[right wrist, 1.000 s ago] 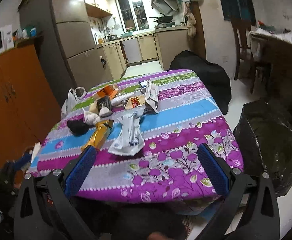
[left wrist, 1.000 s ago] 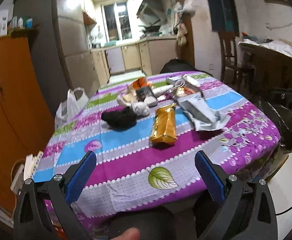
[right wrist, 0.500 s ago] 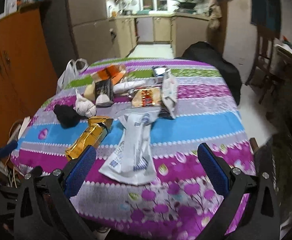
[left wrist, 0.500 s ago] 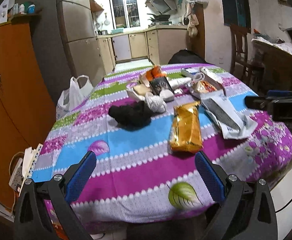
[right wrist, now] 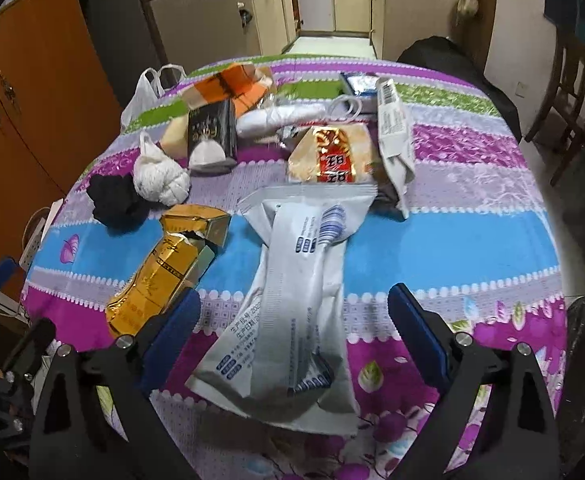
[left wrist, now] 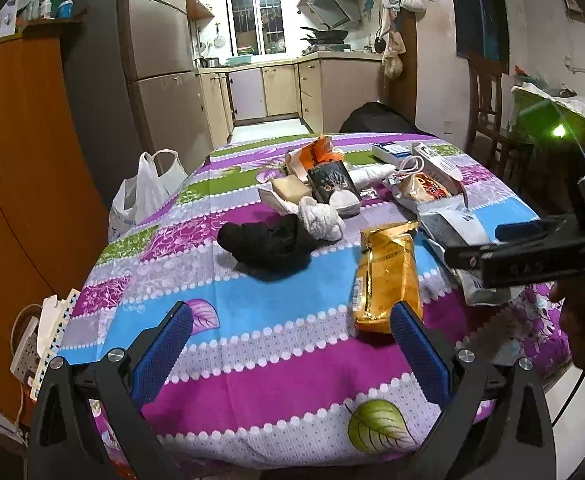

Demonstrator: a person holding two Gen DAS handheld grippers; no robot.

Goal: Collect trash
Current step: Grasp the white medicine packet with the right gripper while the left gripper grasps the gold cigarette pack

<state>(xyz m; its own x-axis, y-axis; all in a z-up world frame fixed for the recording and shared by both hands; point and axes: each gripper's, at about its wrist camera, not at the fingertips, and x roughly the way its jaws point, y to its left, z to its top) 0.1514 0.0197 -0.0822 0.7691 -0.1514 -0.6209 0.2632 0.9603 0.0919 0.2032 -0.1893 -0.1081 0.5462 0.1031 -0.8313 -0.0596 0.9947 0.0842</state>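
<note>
- Trash lies strewn on the striped tablecloth [left wrist: 252, 312]; nothing collected yet.
- Left wrist view: left gripper [left wrist: 292, 344] spread wide, nothing between its blue pads, hovering at lower centre over bare cloth. Gold wrapper [left wrist: 386, 276] sits right of centre, long axis running near-to-far, near end just beside the right pad. Black cloth wad [left wrist: 268, 240] and white knotted bag [left wrist: 320, 220] mid-frame.
- Right wrist view: right gripper [right wrist: 294, 328] open, jaws have just been closing slightly; white toothbrush pouch [right wrist: 292, 304] lies between them at centre bottom, pads not touching it. Long axis runs near-to-far, printed brush head pointing to the far side.
- Risk, my judgement: pouch is flat, limp film; pads may slide over it or pinch the tablecloth as well. Gold wrapper lies just left and could be nudged.
</note>
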